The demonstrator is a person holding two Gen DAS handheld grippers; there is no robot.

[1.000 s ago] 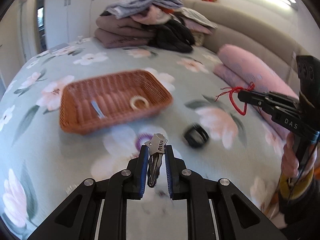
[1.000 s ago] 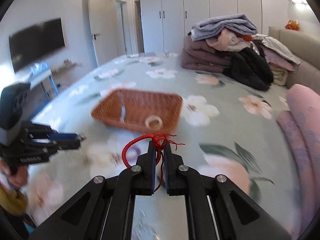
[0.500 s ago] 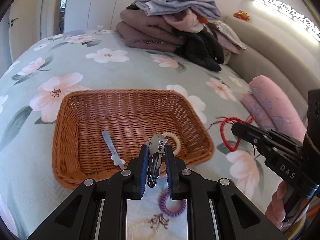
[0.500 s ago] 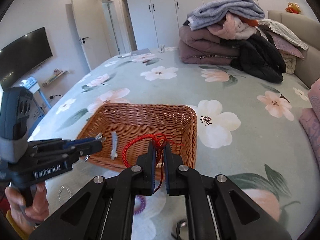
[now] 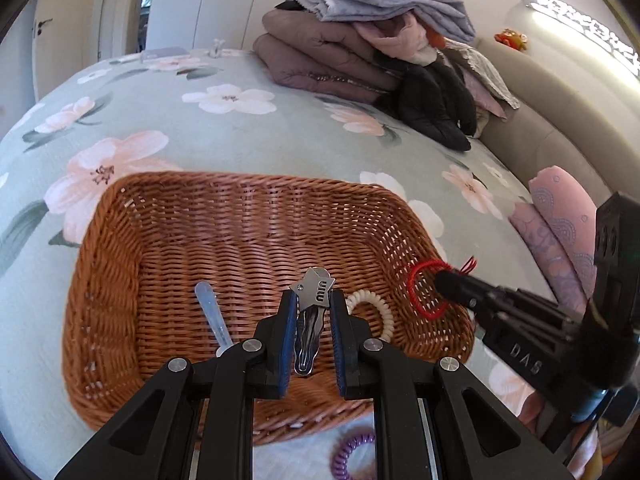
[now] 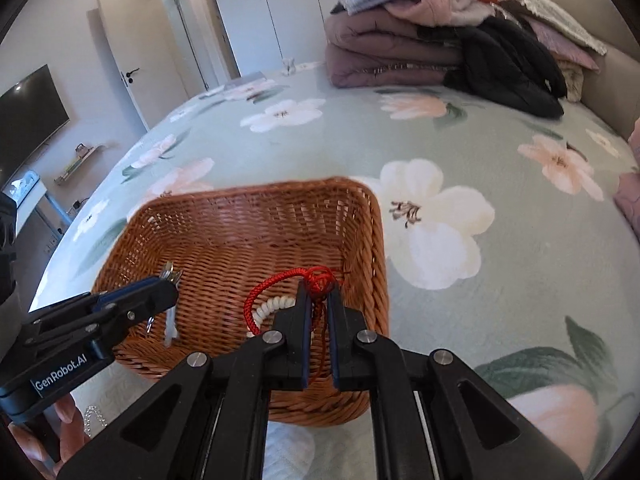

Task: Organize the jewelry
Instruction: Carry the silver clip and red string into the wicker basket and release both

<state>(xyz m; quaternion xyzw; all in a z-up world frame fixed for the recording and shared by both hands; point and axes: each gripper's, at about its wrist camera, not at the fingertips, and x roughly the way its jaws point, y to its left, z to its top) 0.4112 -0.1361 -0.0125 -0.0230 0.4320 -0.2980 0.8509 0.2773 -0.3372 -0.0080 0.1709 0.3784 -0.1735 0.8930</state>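
Note:
A brown wicker basket sits on the flowered bedspread. My left gripper is shut on a silver hair clip with a star end and holds it over the basket's near part; it also shows in the right wrist view. My right gripper is shut on a red cord bracelet over the basket's right side. A cream coil hair tie and a pale blue clip lie in the basket.
A purple coil hair tie lies on the bed in front of the basket. A bead chain lies at the near left. Folded blankets and clothes are piled at the far side. Pink pillows lie at the right.
Both grippers have moved forward with their items, from in front of the basket to over it. The basket now looks much closer in both views.

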